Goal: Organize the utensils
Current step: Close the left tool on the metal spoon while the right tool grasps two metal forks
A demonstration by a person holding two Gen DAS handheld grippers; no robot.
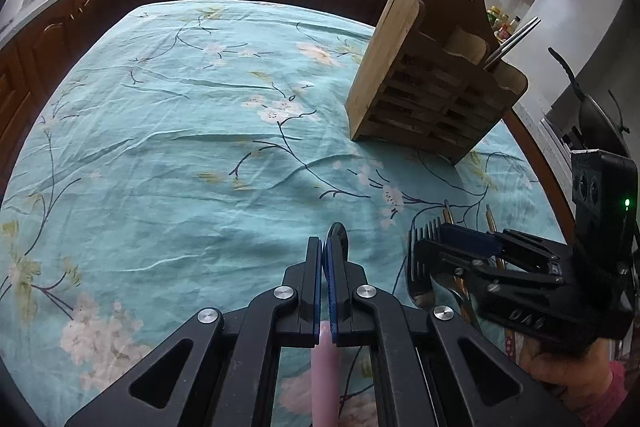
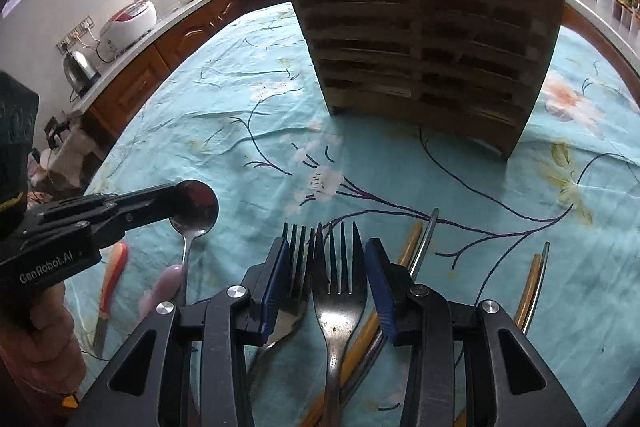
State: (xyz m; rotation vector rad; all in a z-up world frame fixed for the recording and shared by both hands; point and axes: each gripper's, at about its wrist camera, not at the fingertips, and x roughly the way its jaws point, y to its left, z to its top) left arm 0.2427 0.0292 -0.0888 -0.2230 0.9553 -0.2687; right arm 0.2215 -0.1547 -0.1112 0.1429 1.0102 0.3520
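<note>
The left gripper's (image 1: 327,247) fingers are pressed together on one spoon (image 2: 195,211), its bowl poking past the tips at the left of the right wrist view. The right gripper's (image 2: 326,267) fingers stand spread over two forks (image 2: 338,287) lying side by side at bottom centre; whether the pads touch them I cannot tell. Several yellow and metal chopsticks (image 2: 412,243) lie just right of the forks. One red-handled knife (image 2: 108,291) lies lower left. One wooden utensil holder (image 2: 424,39) stands upper centre on the floral tablecloth (image 2: 248,147).
</note>
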